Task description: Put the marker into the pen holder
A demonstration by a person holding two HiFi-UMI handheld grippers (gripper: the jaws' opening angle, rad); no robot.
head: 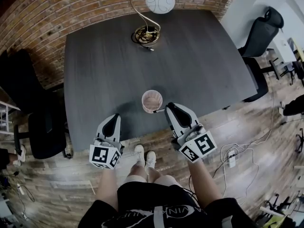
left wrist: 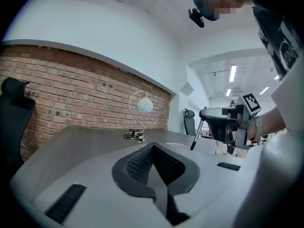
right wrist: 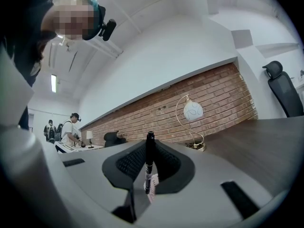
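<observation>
Head view: dark table (head: 199, 65) bearing a pink pen holder (head: 152, 101) near its 6 o'clock edge and a globe lamp (head: 160, 1) at its 12 o'clock edge. The right gripper (head: 170, 110), at 4 o'clock of the holder, pinches the black marker (head: 159, 111). The marker's free end lies just beside the holder's rim, outside the cup; contact cannot be told. The left gripper (head: 112, 121), at 7 o'clock of the holder, has its jaws pressed together on nothing. Right gripper view: the marker stands upright between the pads. A black chair (head: 260, 34) stands at 2 o'clock of the table.
</observation>
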